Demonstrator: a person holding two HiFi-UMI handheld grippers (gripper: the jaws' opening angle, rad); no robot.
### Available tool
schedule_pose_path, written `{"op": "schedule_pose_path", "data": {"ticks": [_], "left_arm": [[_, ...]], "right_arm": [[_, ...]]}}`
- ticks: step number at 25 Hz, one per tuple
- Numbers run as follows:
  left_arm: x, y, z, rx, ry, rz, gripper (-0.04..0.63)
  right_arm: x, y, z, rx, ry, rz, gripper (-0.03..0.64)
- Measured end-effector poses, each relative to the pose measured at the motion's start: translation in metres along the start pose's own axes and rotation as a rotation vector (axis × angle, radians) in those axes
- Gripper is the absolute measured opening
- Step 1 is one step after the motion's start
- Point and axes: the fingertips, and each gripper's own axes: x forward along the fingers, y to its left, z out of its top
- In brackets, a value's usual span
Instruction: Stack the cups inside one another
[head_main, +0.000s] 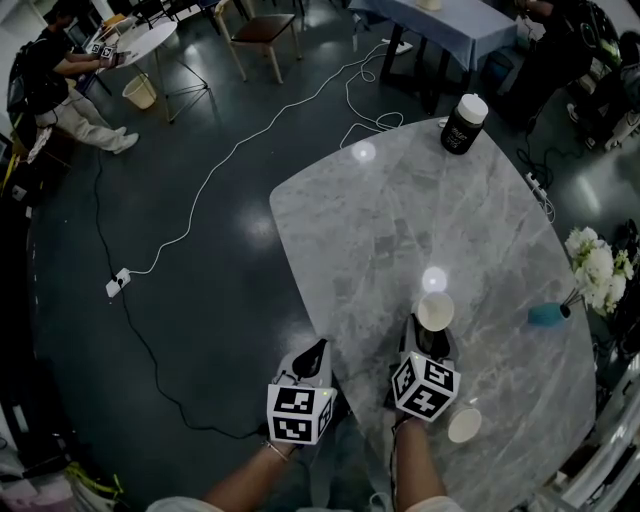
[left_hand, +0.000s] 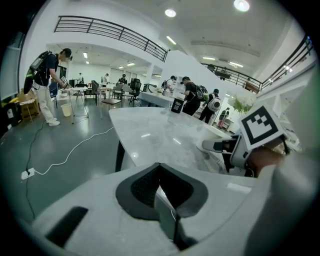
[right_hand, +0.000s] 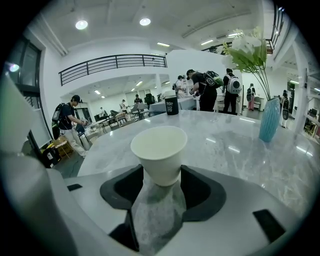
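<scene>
White paper cup (right_hand: 159, 150) stands upright between the right gripper's (right_hand: 159, 176) parted, seemingly unclamped jaws, second white paper cup (head_main: 464, 425) just right of that gripper, left gripper (left_hand: 160, 182) pinched together, empty.

The marble table (head_main: 380, 220) is lying open up to the far black canister (head_main: 463, 124) — nearer, a paper cup (head_main: 435, 311) is standing midway, a second cup (head_main: 464, 424) and blue vase (head_main: 545, 315) crowding the right.

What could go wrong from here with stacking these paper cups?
The white paper cup between the right gripper's fingers is light; an uneven squeeze could tip or crush it. The second white paper cup sits near the grey marble table's edge beside the right forearm, which might knock it off.
</scene>
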Motion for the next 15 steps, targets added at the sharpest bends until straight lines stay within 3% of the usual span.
{"op": "schedule_pose_path", "data": {"ticks": [15], "left_arm": [[-0.02,-0.011,0.007,0.023,-0.03,-0.042,-0.003]], "right_arm": [[-0.038,0.01,0.006,0.003,-0.039,0.002,0.212]]}}
